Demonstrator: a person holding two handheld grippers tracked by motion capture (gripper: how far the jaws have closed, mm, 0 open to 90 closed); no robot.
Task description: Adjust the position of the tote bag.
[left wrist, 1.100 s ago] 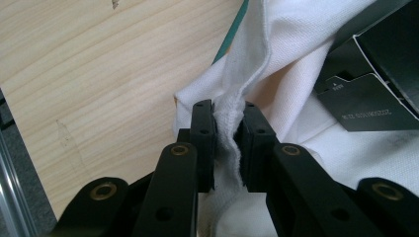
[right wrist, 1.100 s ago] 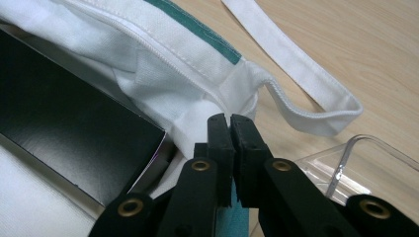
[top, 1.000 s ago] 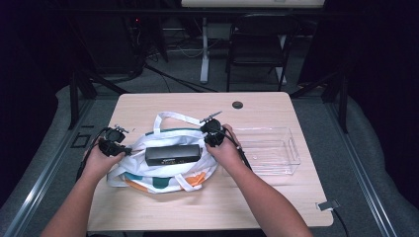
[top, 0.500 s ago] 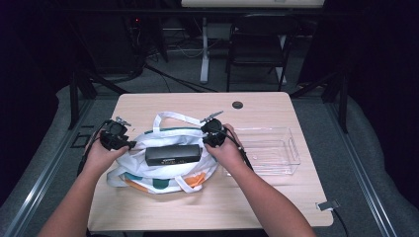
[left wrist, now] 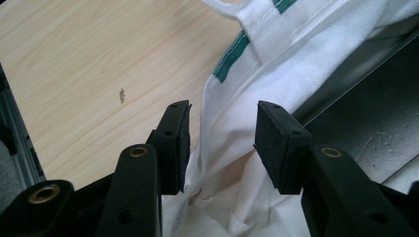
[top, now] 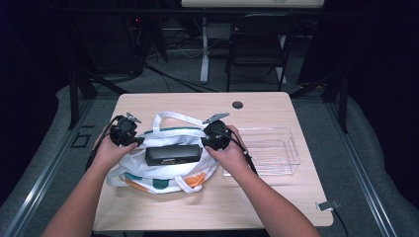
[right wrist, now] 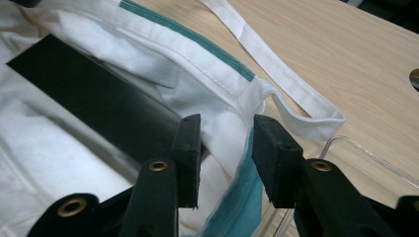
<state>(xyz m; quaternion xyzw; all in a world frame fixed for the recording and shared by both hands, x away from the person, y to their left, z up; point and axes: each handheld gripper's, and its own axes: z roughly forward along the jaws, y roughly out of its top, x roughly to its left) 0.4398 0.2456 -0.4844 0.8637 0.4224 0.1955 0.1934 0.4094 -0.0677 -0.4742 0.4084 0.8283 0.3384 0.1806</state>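
Now your left gripper (left wrist: 220, 148) and right gripper (right wrist: 225, 158) spread, jaws just opening, bag (top: 163, 175) rim cloth loose between. Black box (top: 173, 154) sits inside bag on bench (top: 276, 207). Packing looks done; withdrawal left.

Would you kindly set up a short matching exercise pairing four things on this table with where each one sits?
Things:
1. black box
2. clear tray
3. round hole
4. left gripper

Places:
A. near the table's far edge
B. at the tote bag's left rim
C. lying in the mouth of the tote bag
D. on the table, right of the tote bag

Pairs: 1-C, 2-D, 3-A, 4-B
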